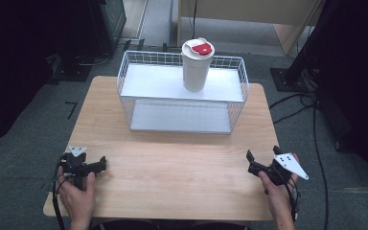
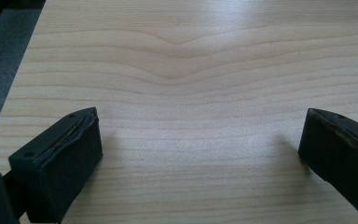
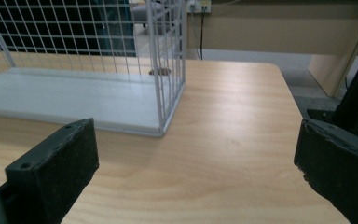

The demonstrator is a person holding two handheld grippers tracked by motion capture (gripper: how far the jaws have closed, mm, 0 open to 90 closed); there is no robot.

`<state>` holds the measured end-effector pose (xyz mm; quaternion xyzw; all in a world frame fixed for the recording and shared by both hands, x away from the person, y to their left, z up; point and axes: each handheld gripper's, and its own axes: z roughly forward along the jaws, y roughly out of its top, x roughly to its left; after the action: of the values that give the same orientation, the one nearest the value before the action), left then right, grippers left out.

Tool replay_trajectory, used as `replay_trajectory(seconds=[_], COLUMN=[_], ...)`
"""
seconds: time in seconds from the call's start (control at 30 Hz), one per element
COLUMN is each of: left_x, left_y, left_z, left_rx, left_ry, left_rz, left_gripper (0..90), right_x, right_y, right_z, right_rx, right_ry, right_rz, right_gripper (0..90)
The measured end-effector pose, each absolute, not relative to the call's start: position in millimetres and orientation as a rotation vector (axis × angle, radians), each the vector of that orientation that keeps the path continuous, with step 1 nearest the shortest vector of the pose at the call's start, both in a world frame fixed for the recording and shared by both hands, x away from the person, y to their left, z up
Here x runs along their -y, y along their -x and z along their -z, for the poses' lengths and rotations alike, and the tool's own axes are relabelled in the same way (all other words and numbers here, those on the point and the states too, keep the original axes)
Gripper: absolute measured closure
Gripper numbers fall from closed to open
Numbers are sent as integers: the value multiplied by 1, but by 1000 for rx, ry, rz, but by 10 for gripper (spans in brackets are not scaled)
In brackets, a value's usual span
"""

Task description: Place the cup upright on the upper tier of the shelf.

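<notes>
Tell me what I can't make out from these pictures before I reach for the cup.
- Cup contents: hidden by its lid in the high view.
- Cup's base: partly screened by the wire rack rim.
- Rack's upper shelf: cut off by the top edge in the right gripper view.
- Left gripper sees bare table; rack lies outside its frame.
- Right gripper jaws: cut off at the bottom edge.

A wooden tabletop [image 1: 172, 167] stands on a grey carpeted floor [image 1: 24, 139]. Black cables [image 1: 316, 143] trail over the floor beside the tabletop's right edge, a dark stand base [image 1: 72, 69] sits off its far left corner, and light wood furniture [image 1: 249, 12] rises beyond its far edge.
</notes>
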<state>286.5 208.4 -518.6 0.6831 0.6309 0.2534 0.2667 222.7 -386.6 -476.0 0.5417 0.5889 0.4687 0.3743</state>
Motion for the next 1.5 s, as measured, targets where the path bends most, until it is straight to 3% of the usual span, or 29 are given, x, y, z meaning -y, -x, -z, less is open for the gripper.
replay_trajectory(seconds=[0.67,1.2,1.5], left_x=[-208,-208,-208], left_y=[-287,-286,-286], left_z=[519,519,519], left_rx=[-1703,-1703,-1703], left_ry=[-1844,-1844,-1843], left_rz=[-684,-684,-684], left_gripper=[0,0,0], right_x=[430,421,425], right_y=[-181,-193,-195], right_z=[514,526,527], right_rx=[-1580,-1803,-1811], right_ry=[-1557,-1647,-1731], right_rz=[-1006,-730,-780], right_gripper=[0,0,0])
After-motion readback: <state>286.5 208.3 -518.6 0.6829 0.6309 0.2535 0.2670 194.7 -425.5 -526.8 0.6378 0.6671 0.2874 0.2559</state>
